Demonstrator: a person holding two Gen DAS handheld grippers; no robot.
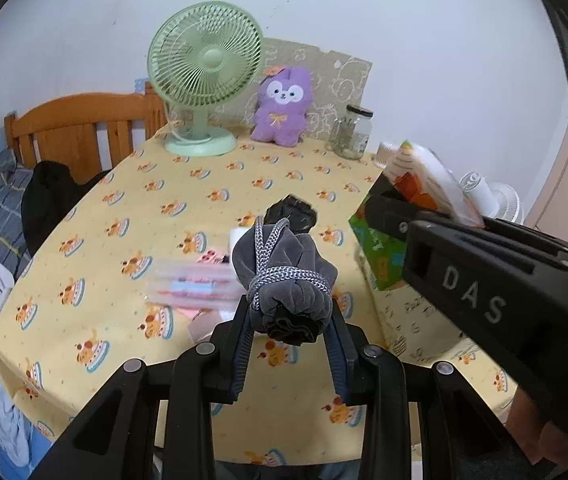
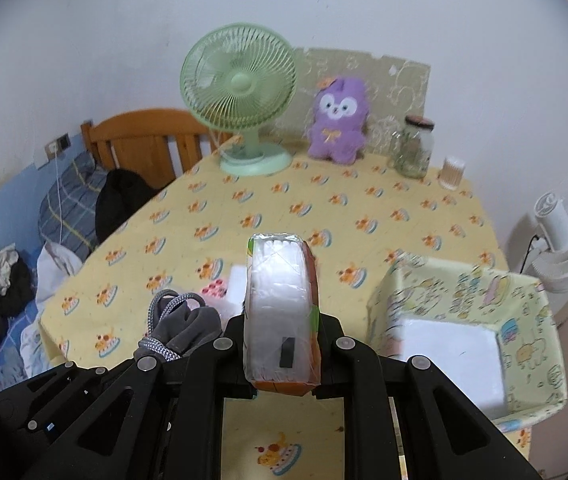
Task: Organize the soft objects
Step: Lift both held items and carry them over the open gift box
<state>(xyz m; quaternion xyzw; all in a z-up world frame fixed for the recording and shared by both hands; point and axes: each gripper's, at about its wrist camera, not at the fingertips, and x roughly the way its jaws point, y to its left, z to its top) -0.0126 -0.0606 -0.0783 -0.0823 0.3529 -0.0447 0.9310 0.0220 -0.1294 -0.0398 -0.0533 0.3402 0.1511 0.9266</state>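
My left gripper (image 1: 290, 312) is shut on a grey velvet pouch (image 1: 284, 280) bound with a grey-white cord, held above the table. The pouch (image 2: 182, 328) also shows at the lower left of the right wrist view. My right gripper (image 2: 282, 320) is shut on a tissue pack (image 2: 280, 304) in clear wrap with orange and green edges, lifted off the table. In the left wrist view the same tissue pack (image 1: 424, 178) sits in the right gripper at the right. A purple plush toy (image 1: 282, 106) (image 2: 338, 120) sits upright at the table's far edge.
A yellow patterned fabric box (image 2: 524, 292) (image 1: 380, 248) stands open at the right with something white inside. A green fan (image 1: 204, 80), a glass jar (image 1: 352, 132) and a small cup (image 2: 453, 172) line the back. Pink and white packets (image 1: 196, 284) lie on the yellow tablecloth (image 1: 204, 184). A bed lies left.
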